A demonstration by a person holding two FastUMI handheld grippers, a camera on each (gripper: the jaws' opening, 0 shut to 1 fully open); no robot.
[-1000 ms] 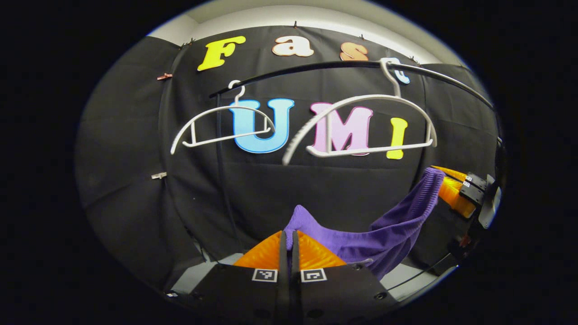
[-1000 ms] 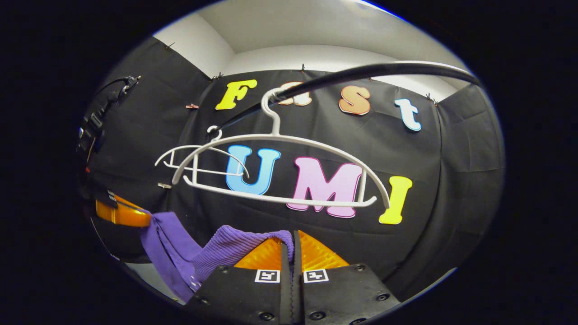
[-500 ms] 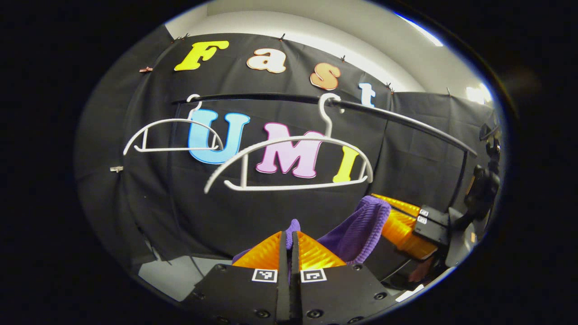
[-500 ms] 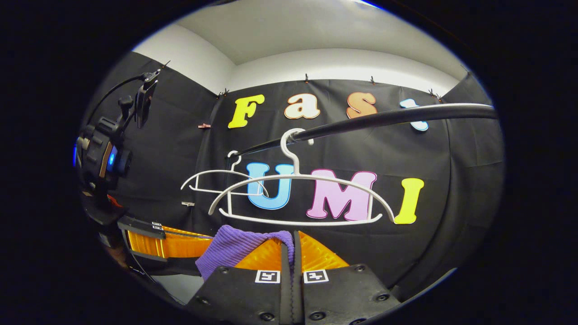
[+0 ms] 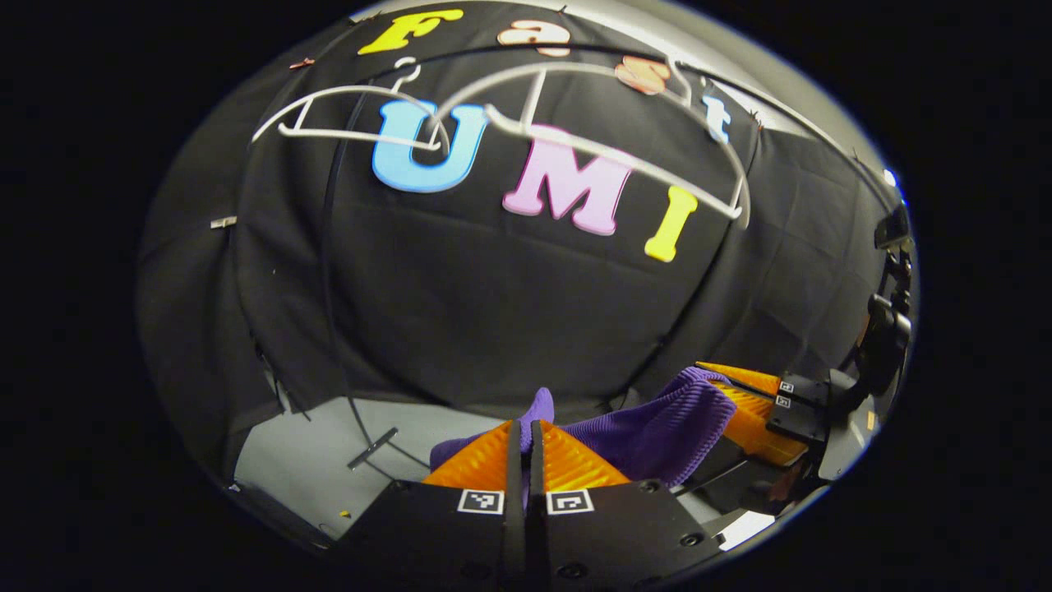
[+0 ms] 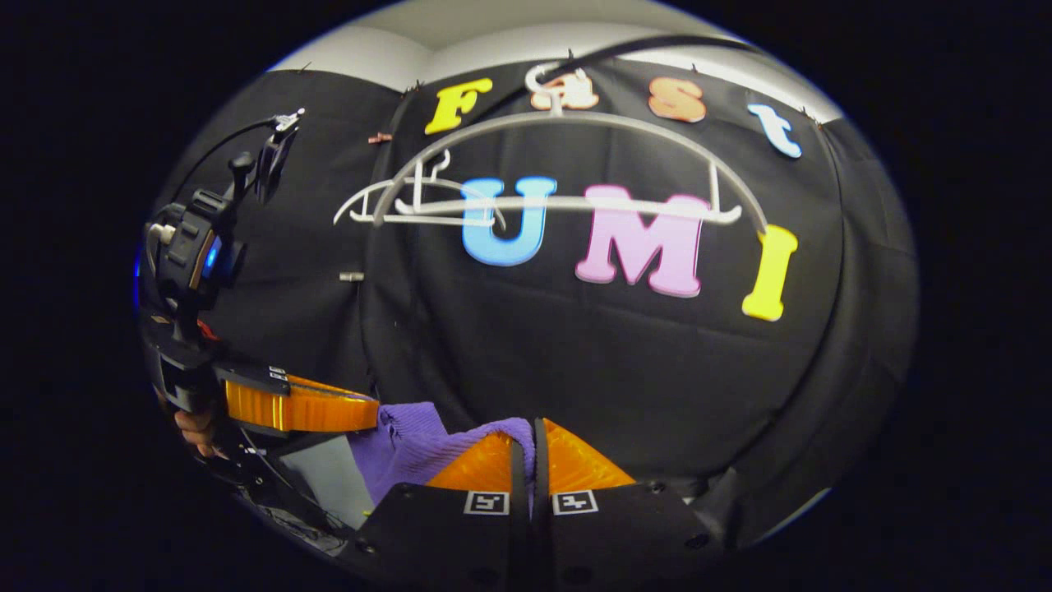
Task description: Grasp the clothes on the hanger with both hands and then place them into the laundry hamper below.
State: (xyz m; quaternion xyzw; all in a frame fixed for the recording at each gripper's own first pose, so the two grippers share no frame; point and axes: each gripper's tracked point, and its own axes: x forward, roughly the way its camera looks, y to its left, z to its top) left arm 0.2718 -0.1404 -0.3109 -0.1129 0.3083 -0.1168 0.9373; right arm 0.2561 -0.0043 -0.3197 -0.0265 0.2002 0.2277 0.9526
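A purple knitted garment (image 5: 657, 432) hangs between my two grippers, off the hangers. My left gripper (image 5: 526, 427) is shut on one end of it, a purple tuft poking up between the fingers. In the left gripper view the right gripper (image 5: 723, 386) holds the other end at the right. My right gripper (image 6: 530, 427) is shut on the purple garment (image 6: 419, 448), which runs left to the left gripper (image 6: 374, 411). Two bare white hangers (image 5: 592, 140) (image 6: 567, 164) hang from a black rail above. The hamper is hidden.
The black cloth wall stands close ahead. A grey floor (image 5: 312, 444) with a small dark strip lies below left in the left gripper view. A hand (image 6: 197, 427) holds the left gripper, with a camera rig (image 6: 193, 247) above it.
Both grippers have dropped with the garment: the hangers and rail have risen toward the top of both views, and the floor has come into the left gripper view.
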